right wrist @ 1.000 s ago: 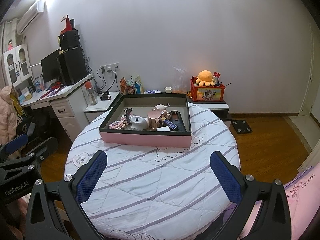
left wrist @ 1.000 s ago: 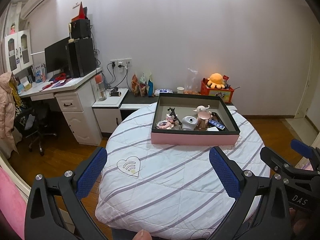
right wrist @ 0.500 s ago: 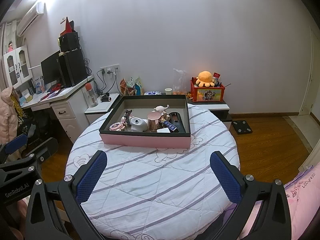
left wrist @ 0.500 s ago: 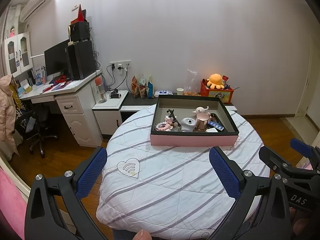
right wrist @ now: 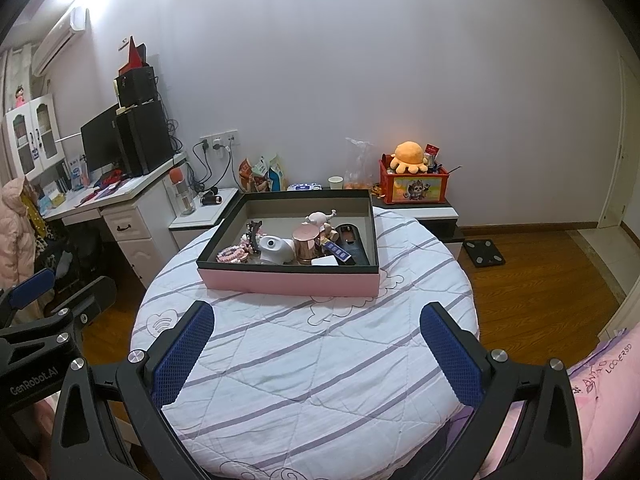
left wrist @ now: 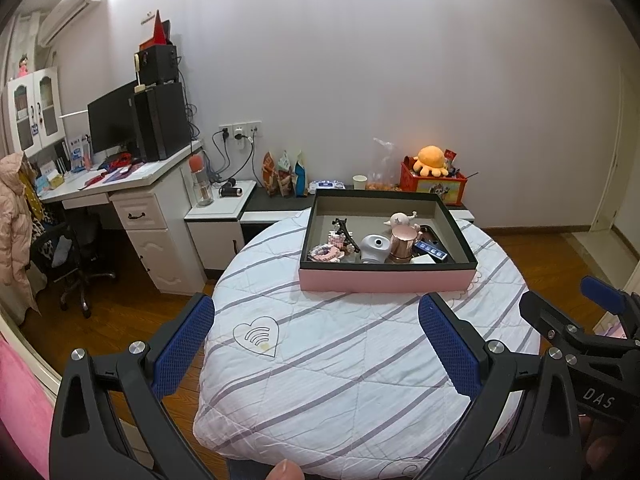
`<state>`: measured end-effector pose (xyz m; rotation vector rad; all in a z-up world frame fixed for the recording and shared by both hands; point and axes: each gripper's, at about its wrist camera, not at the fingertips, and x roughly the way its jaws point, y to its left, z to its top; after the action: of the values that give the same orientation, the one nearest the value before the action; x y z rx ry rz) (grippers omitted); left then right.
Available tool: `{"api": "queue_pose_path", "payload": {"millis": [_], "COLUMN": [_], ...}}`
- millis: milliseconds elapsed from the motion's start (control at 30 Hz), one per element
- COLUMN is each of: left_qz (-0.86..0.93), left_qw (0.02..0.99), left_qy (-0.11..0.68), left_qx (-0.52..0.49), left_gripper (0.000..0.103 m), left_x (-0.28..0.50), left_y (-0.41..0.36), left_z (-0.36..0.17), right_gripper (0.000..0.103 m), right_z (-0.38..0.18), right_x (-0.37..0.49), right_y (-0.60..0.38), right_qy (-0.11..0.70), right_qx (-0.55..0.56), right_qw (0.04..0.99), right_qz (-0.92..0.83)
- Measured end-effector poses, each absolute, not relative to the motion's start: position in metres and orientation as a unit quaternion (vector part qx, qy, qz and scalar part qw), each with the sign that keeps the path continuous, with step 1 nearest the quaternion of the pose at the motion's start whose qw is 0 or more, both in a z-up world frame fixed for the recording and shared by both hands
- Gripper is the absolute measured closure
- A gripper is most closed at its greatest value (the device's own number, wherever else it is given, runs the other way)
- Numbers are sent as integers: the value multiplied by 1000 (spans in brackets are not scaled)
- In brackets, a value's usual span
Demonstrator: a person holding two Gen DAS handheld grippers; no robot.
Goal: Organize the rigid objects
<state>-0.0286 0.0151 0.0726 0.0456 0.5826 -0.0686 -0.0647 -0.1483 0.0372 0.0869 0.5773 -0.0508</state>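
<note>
Both grippers hover low over the near edge of a round table [left wrist: 360, 368] draped in a striped quilted cover, pointing forward and held roughly level. The left gripper [left wrist: 316, 344] has its blue-padded fingers spread wide, nothing between them; the right gripper [right wrist: 318, 346] is likewise released and empty. Well ahead of both, on the far half of the table, sits a pink-sided box [right wrist: 288, 280] with a dark rim. Inside it, clustered toward the front wall, lie a white rounded gadget [right wrist: 276, 249], a copper-coloured cup [right wrist: 306, 244], a pale pink figurine [right wrist: 320, 219], a dark remote [right wrist: 352, 242] and pink trinkets [right wrist: 232, 255]. Neither gripper touches the box
</note>
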Motion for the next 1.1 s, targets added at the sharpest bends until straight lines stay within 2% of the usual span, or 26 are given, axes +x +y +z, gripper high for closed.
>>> {"api": "queue_pose_path", "payload": {"millis": [1100], "left_qz": [-48], "left_qw": [945], "left_qy": [323], "left_qx": [18], "left_gripper": [0], "left_x": [-10], "left_y": [18], "left_z": [62], "right_gripper": [0], "right_z": [36], "right_x": [-63], "right_y": [-149], "right_qy": [288], "right_qx": [45], "right_qw": [956], "right_qz": [-25]}}
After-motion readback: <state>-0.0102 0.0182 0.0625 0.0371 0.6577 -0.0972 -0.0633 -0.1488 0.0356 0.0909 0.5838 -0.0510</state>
